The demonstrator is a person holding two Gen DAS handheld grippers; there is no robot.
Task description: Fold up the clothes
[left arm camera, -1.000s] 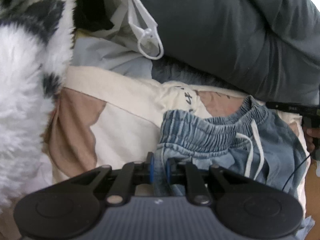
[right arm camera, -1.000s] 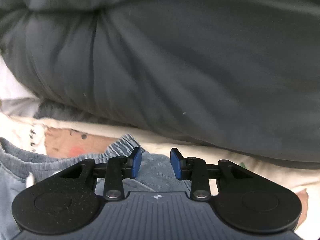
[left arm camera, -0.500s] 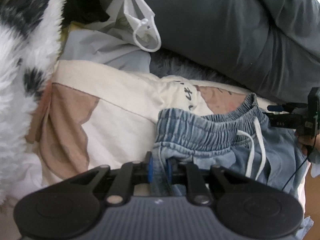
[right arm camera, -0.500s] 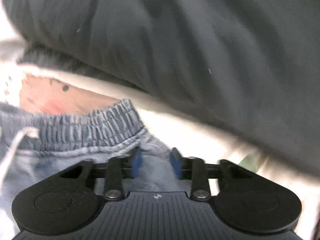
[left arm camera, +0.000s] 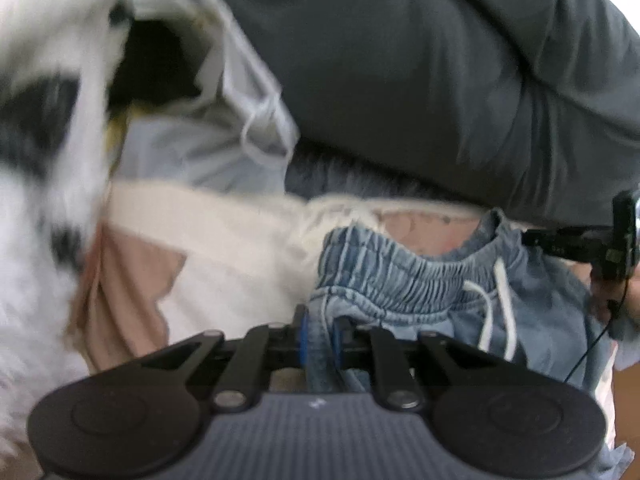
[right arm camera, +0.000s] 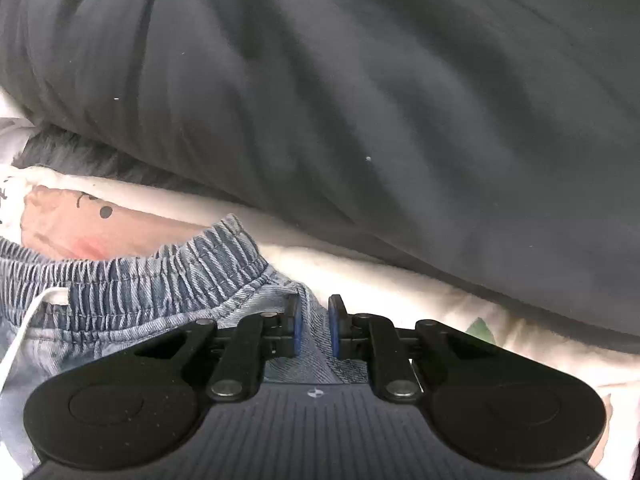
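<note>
While the denim shorts (left arm camera: 408, 280) lie waistband-up on a cream and tan printed blanket (left arm camera: 224, 248), both grippers are on them at the waist. Elastic waistband (right arm camera: 160, 280) is bunched, white drawstring (left arm camera: 502, 304) hangs down the front.

Left gripper (left arm camera: 320, 336): jaws nearly together, pinching a fold of denim at the left end of the waistband. Blue pads (left arm camera: 303, 338) press the cloth from both sides.

Right gripper (right arm camera: 313, 330): jaws closing, a ridge of denim just below the right end of the waistband sits between them. Pads look to be touching the fabric on both sides. In the left wrist view this gripper shows at the far right edge, at the shorts' other side, with part of a hand (left arm camera: 628, 300) behind it.

Around the shorts: a big dark grey quilt or cushion (right arm camera: 360, 100) bulges over the blanket right behind the waistband. Dark grey furry fabric (left arm camera: 340, 172) peeks out under its edge. Left side, blurred: a white fluffy item with black patches (left arm camera: 44, 160), a white plastic bag (left arm camera: 224, 92) with a loop handle, pale blue cloth (left arm camera: 188, 156) below it.
</note>
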